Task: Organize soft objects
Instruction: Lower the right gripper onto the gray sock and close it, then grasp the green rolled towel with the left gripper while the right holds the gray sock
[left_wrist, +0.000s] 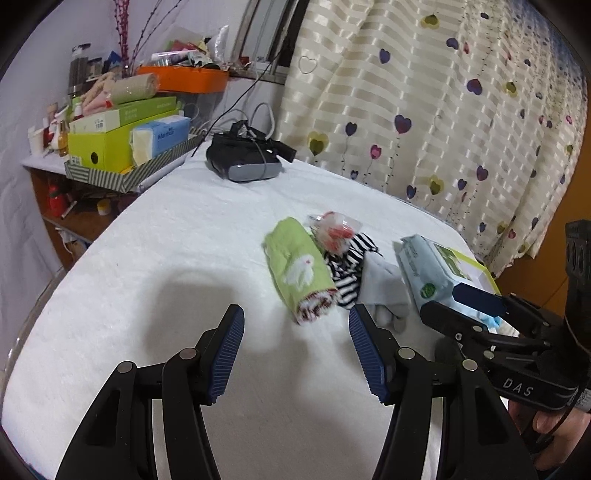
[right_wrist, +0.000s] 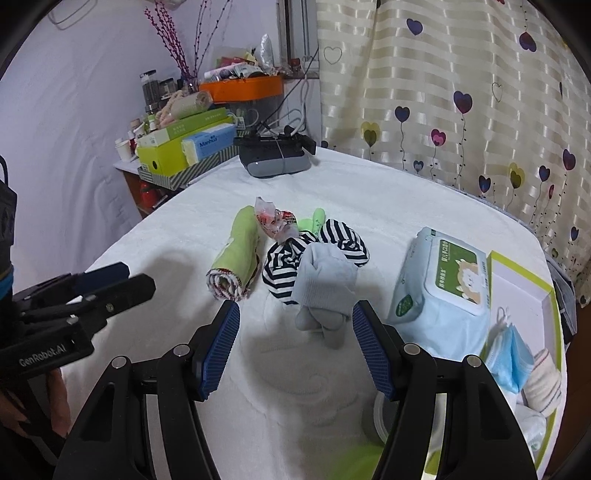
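A rolled green cloth (left_wrist: 299, 269) (right_wrist: 236, 258) lies on the white table cover. Beside it are a black-and-white striped cloth (left_wrist: 349, 275) (right_wrist: 291, 258), a pale grey-blue sock (left_wrist: 384, 291) (right_wrist: 323, 291) and a small clear packet with red print (left_wrist: 332, 229) (right_wrist: 273, 221). My left gripper (left_wrist: 295, 332) is open and empty, just short of the green roll. My right gripper (right_wrist: 295, 332) is open and empty, its jaws on either side of the grey sock's near end. The right gripper also shows at the left wrist view's right edge (left_wrist: 469, 306).
A wet-wipes pack (right_wrist: 443, 288) lies right of the pile beside a green-rimmed white box (right_wrist: 524, 295) holding blue masks and small cloths. A dark headset (right_wrist: 275, 155) sits at the far edge. Stacked boxes and an orange tray (right_wrist: 240, 90) crowd the far left shelf. A heart-print curtain hangs behind.
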